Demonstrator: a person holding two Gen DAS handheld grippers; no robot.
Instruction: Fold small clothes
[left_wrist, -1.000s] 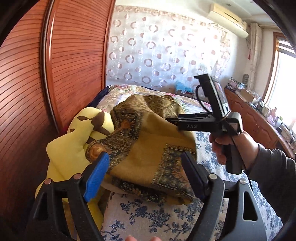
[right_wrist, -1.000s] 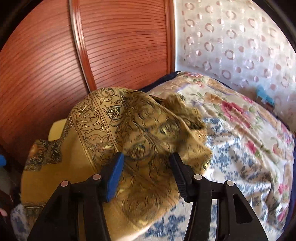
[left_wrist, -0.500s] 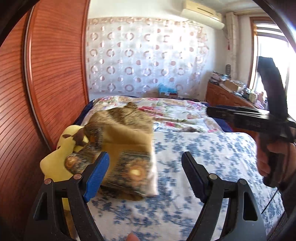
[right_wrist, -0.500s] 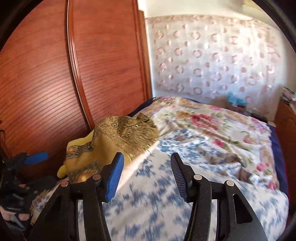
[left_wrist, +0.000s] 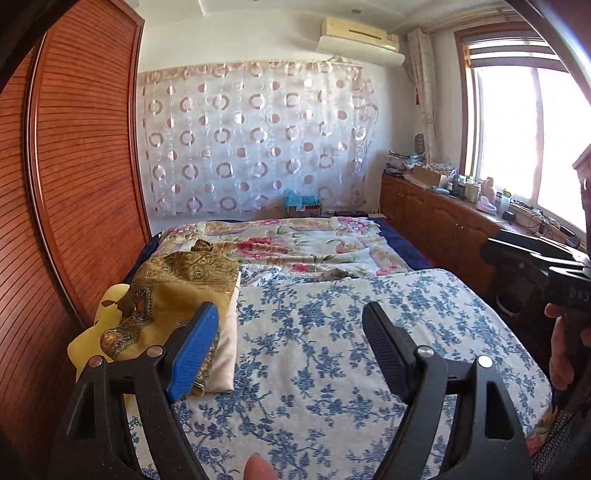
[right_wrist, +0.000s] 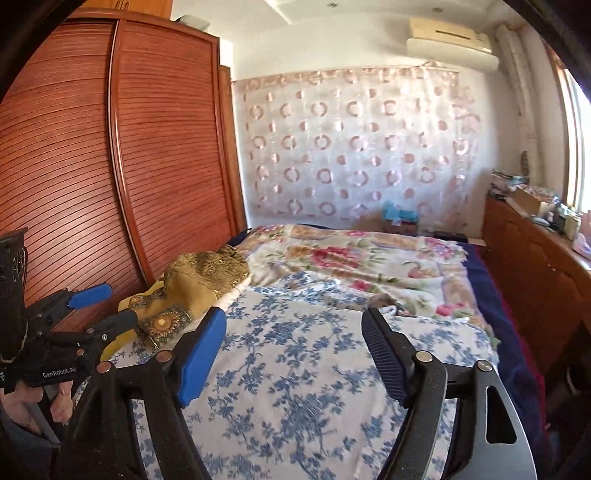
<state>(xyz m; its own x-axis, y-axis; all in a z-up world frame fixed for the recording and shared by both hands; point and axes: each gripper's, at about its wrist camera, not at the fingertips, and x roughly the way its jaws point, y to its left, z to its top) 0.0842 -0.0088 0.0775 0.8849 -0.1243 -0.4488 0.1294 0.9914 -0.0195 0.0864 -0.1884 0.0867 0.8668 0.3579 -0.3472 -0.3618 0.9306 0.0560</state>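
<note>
A folded gold patterned cloth lies at the bed's left edge, on a white folded piece and a yellow plush. My left gripper is open over the blue-flowered sheet, to the right of the cloth, with nothing between its fingers. It also shows from the side as the left gripper at the left of the right wrist view, near the cloth. My right gripper hovers over the sheet; its jaws are opening and hold nothing. A hand grips its handle.
A slatted wooden wardrobe runs along the bed's left side. A floral blanket covers the far half of the bed. A low wooden cabinet with clutter on top stands under the window on the right. A patterned curtain hangs behind.
Both grippers have drawn back from the gold cloth, which now rests on the pile at the left. The right gripper's jaws stand wider than before, with nothing in them.
</note>
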